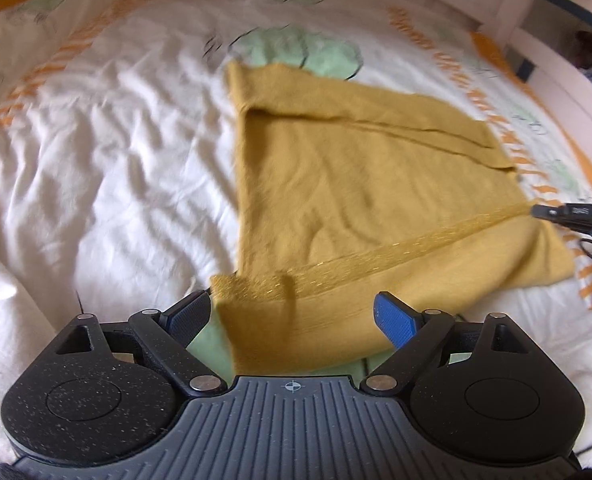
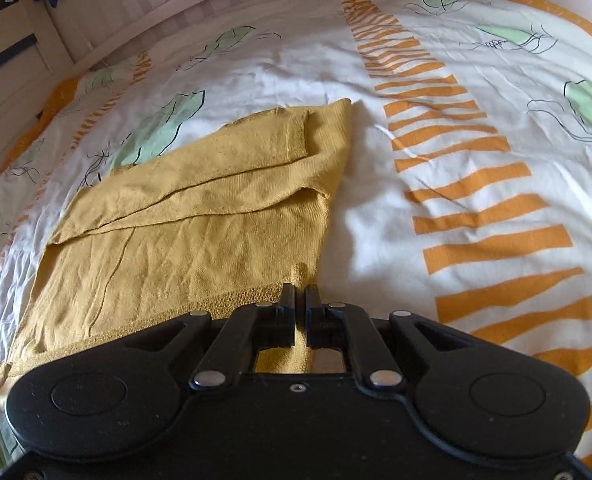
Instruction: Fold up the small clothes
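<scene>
Mustard-yellow knit garment (image 1: 360,184) lies partly folded near the middle of the white bedcover with orange stripes and green shapes (image 2: 436,208), a sleeve laid across it. The right gripper (image 2: 300,294) is clamped on the glittery hem corner, cloth bunched between its pads. The left gripper (image 1: 291,316) has jaws spread wide over the other hem corner, not pinching it. Good practice: the left should close on that corner first, so the 2 corners travel together, hem taut, toward the far edge.
</scene>
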Demonstrator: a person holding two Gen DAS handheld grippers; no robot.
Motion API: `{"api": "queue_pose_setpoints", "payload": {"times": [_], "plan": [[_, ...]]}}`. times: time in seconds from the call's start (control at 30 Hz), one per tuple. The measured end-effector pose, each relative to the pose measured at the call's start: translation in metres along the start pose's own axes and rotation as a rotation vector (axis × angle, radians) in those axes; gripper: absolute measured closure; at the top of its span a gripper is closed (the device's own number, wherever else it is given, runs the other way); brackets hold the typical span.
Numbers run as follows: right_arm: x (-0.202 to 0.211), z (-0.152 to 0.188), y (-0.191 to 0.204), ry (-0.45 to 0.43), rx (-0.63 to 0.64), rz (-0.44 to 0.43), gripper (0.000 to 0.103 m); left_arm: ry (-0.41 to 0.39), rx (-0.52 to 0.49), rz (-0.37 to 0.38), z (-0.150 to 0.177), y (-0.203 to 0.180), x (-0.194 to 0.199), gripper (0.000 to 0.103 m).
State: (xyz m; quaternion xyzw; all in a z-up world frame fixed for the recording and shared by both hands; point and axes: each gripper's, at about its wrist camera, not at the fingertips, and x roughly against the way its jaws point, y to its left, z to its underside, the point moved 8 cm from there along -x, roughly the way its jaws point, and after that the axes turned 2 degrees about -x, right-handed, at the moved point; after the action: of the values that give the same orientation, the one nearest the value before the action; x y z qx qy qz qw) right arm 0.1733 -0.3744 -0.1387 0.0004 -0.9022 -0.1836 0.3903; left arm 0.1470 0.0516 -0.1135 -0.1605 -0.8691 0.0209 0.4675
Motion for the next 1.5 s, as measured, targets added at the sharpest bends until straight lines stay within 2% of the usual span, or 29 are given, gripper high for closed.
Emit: {"api": "queue_pose_setpoints", "payload": {"times": [0.07,0.13,0.23,0.37,0.43,0.57,0.9,1.0,1.1,1.3,1.43,1.5], "plan": [[-0.003,0.001,-0.002,0.005,-0.001,0.006,0.087,0.024,0.042,0.000,0.001,0.008,-0.006,0.021],[-0.007,0.005,-0.003,0.020,-0.007,0.008,0.085,0.053,0.083,0.000,0.002,0.014,-0.012,0.041],[-0.009,0.006,-0.004,0.025,-0.008,0.009,0.085,0.072,0.112,-0.010,0.004,0.021,-0.015,0.056],[-0.011,0.007,-0.005,0.028,-0.013,0.008,0.084,0.043,0.097,-0.015,0.003,0.020,-0.012,0.068],[-0.012,0.007,-0.006,0.030,-0.023,0.004,0.085,0.016,0.083,-0.025,0.000,0.017,-0.010,0.081],[-0.012,0.007,-0.008,0.031,-0.040,-0.002,0.085,-0.051,0.059,-0.029,-0.006,0.013,-0.001,0.096],[-0.012,0.007,-0.011,0.032,-0.081,-0.022,0.085,-0.051,0.049,-0.002,-0.007,0.009,-0.007,0.098],[-0.012,0.007,-0.011,0.028,-0.081,-0.025,0.084,-0.105,0.044,-0.001,-0.012,0.007,-0.001,0.099],[-0.008,0.005,-0.007,0.008,-0.054,-0.023,0.090,-0.173,0.054,-0.003,-0.019,0.007,0.008,0.099],[0.019,-0.008,0.005,-0.116,0.025,-0.010,0.094,-0.302,0.054,-0.022,-0.040,0.009,0.027,0.099],[0.035,-0.020,0.005,-0.198,0.019,-0.021,0.096,-0.345,0.047,-0.031,-0.055,0.013,0.034,0.099],[0.036,-0.023,0.005,-0.191,0.010,-0.040,0.096,-0.346,0.045,-0.025,-0.061,0.014,0.033,0.099]]}}
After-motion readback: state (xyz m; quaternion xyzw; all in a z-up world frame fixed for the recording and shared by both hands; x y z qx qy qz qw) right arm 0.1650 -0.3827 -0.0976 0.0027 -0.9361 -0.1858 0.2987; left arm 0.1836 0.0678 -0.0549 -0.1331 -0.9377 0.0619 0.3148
